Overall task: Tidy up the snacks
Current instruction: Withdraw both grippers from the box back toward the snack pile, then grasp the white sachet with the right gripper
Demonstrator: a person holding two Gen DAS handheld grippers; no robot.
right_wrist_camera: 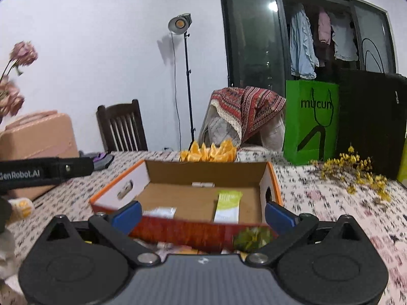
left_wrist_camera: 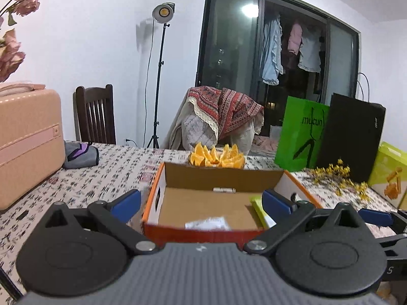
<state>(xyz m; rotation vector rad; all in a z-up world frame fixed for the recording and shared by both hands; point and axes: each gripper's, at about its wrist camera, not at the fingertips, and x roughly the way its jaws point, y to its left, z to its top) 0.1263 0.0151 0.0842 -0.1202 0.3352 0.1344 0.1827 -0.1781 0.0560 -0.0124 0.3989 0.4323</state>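
An open cardboard box with orange edges (left_wrist_camera: 216,175) (right_wrist_camera: 203,169) sits on the patterned tablecloth. Inside lie a green-and-white snack packet (right_wrist_camera: 227,206) (left_wrist_camera: 260,209) at the right and a white packet (right_wrist_camera: 159,212) (left_wrist_camera: 207,223) at the front. My left gripper (left_wrist_camera: 201,204) is open and empty, just before the box's front wall. My right gripper (right_wrist_camera: 203,214) is open and empty, above the box's front wall. Loose snacks (right_wrist_camera: 250,239) lie on the table under it, partly hidden. The left gripper's arm (right_wrist_camera: 43,170) shows at the left of the right wrist view.
Orange wedges (left_wrist_camera: 216,156) sit behind the box. A green bag (left_wrist_camera: 301,134), a black bag (left_wrist_camera: 352,137) and yellow dried flowers (left_wrist_camera: 338,175) stand at the right. A pink case (left_wrist_camera: 28,145) and a grey pouch (left_wrist_camera: 80,155) are at the left.
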